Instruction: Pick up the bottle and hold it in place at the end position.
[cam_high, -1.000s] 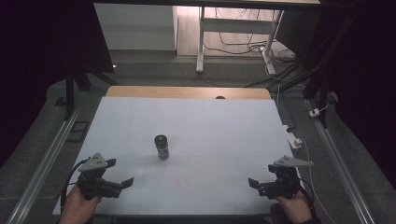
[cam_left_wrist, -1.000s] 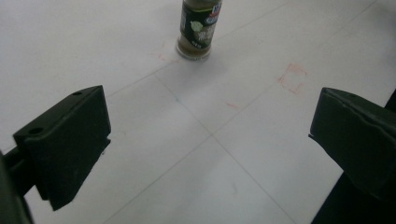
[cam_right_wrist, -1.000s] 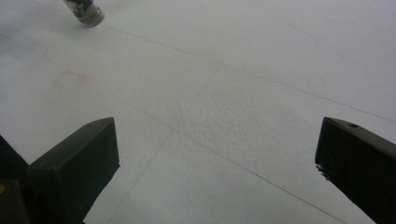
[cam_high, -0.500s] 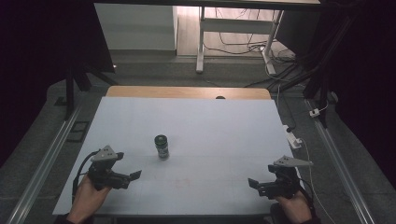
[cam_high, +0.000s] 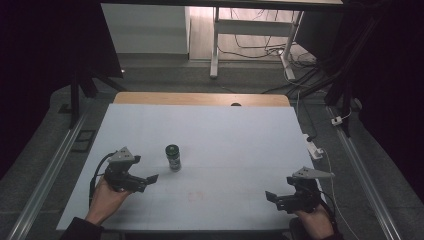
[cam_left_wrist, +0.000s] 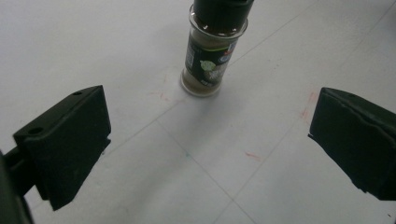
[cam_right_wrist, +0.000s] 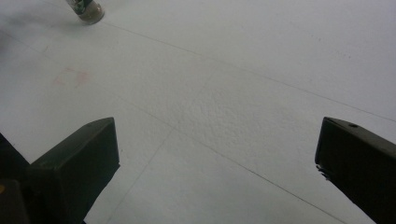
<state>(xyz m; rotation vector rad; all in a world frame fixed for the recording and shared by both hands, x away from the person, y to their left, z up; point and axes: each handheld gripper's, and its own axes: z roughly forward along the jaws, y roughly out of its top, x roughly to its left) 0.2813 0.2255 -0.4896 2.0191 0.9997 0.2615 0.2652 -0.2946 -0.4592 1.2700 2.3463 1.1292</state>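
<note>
Glass spice jar (cam_high: 173, 156) with a black cap stands upright mid-tabletop (cam_high: 240, 135). Left tongs (cam_high: 146, 179) sit near it, jaws wide apart and aimed its way (likely an approach); next they must straddle it. Right tongs (cam_high: 273, 196), also apart, rest well away; nothing blocks the path.

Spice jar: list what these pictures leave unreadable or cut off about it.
- Spice jar label: print too small and blurred to read in the left gripper view.
- Cap top: cut off by the upper edge in the left gripper view.
- Right gripper view: jar cut by the top edge, base showing.
- High view: jar too small; contents unclear.
</note>
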